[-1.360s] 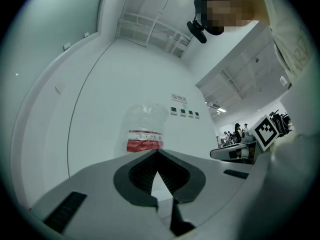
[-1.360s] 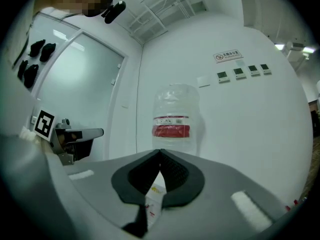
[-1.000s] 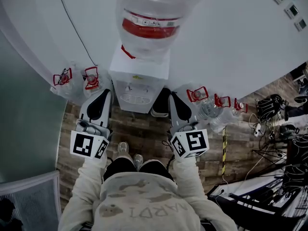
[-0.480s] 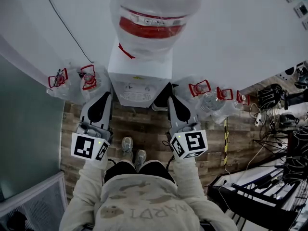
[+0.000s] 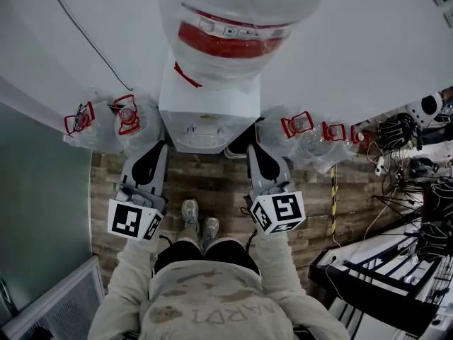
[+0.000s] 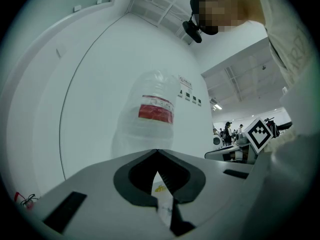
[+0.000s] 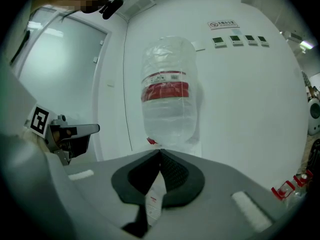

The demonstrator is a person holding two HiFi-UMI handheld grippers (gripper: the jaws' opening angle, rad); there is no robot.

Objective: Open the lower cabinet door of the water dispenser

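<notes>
Lower now than a second ago, my left hand-held gripper [image 5: 158, 147] and my right hand-held gripper [image 5: 253, 147] have both come nearer the white box-shaped water dispenser [image 5: 205, 108]. Each has its jaws closed tip to tip, holding nothing. The dispenser stands just ahead between them, against the white wall [image 5: 354, 62], under a clear plastic bottle with a red label [image 5: 226, 27]. Its lower cabinet door is hidden from above.
</notes>
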